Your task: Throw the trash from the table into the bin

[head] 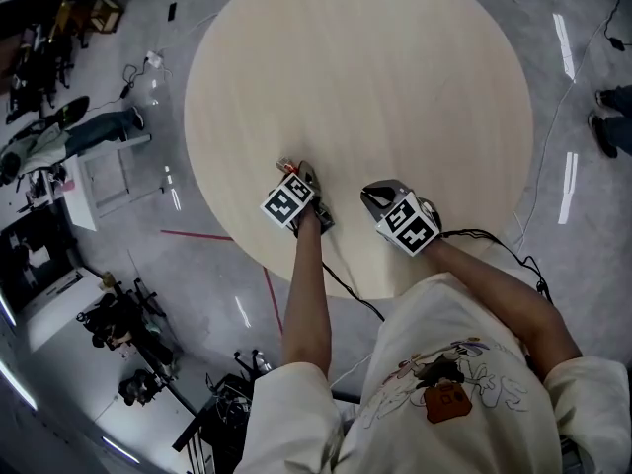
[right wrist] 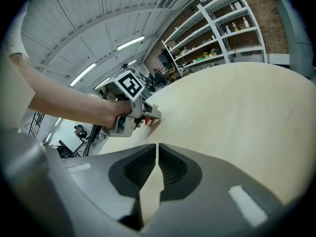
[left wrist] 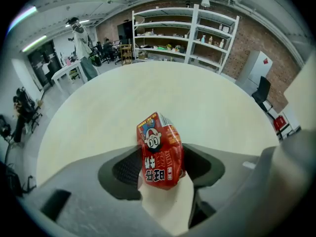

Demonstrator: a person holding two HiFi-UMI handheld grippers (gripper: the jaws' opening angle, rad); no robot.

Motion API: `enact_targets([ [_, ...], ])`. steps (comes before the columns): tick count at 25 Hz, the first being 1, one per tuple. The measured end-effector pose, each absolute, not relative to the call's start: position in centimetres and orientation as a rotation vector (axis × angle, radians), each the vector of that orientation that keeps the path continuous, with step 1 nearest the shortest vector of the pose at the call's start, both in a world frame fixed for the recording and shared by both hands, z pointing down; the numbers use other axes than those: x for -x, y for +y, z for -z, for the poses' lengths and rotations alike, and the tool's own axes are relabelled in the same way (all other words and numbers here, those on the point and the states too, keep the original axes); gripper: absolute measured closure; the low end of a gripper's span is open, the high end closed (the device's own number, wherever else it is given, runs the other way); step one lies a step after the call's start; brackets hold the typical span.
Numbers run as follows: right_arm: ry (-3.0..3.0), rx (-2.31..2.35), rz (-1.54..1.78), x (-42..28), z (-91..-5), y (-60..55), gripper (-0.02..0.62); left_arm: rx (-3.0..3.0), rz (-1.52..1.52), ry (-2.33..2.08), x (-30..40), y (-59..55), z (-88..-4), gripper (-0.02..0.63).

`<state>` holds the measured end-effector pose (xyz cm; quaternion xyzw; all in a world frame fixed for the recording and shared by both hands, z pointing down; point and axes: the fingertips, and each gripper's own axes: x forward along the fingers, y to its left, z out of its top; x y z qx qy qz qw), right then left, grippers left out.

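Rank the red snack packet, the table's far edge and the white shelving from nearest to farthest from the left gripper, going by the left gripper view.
1. red snack packet: between the jaws of the left gripper, centre of view.
2. table's far edge: beyond the packet, across the round top.
3. white shelving: behind the table, at the back of the room.

White shelving (left wrist: 197,33) stands against a brick wall (left wrist: 249,36) at the upper right, with a black chair (left wrist: 260,90) below it. A black cable (head: 526,262) and red tape (head: 197,234) lie on the grey floor (head: 583,294).
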<state>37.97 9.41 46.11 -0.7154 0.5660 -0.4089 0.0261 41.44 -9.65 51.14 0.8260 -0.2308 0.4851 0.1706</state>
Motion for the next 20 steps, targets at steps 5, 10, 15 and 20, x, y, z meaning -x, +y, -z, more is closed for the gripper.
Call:
enact_targets([
  [5,1.754,2.224,1.262,-37.8,-46.1,10.0,0.572,-2.363,-1.303,-0.736,-41.0,-9.6,-49.3,0.462],
  [10,1.774,2.215,1.232,-37.4,-44.8,9.5,0.574,-2.396,-1.231,-0.749,-40.7,-9.7,-46.5,0.506],
  [15,1.822,2.211,1.197,-36.7,-43.0,10.0,0.577,-2.415,-1.163,-0.764,-39.7,-8.4,-43.1,0.511],
  [20,1.850,2.211,1.170,-36.6,-42.0,11.9,0.578,-2.400,-1.112,-0.763,-37.8,-4.9,-40.9,0.518],
])
